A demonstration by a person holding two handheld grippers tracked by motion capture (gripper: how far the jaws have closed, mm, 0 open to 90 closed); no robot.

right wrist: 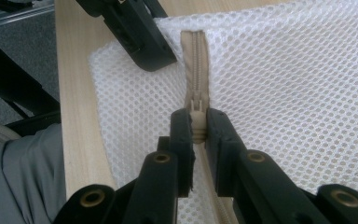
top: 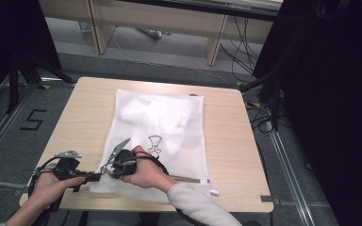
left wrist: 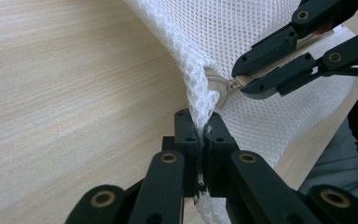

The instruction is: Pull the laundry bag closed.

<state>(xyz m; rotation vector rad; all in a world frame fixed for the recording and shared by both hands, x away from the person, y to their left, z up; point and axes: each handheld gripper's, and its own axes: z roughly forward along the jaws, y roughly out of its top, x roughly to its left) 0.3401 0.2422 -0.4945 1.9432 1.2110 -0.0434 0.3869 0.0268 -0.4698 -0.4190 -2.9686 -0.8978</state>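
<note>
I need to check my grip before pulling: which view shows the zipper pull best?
The right gripper view: the zipper pull sits centred and close between the right tongs, on the beige zipper tape. The left gripper view shows it side-on, farther off. In the high view the hand hides it.

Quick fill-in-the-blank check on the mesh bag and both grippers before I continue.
1. The left gripper is shut on the mesh bag's ____.
2. The right gripper pinches the zipper ____.
3. The bag lies on a ____ table.
4. The zipper tape is ____ in colour.

Missing: corner; pull; wooden; beige
</note>
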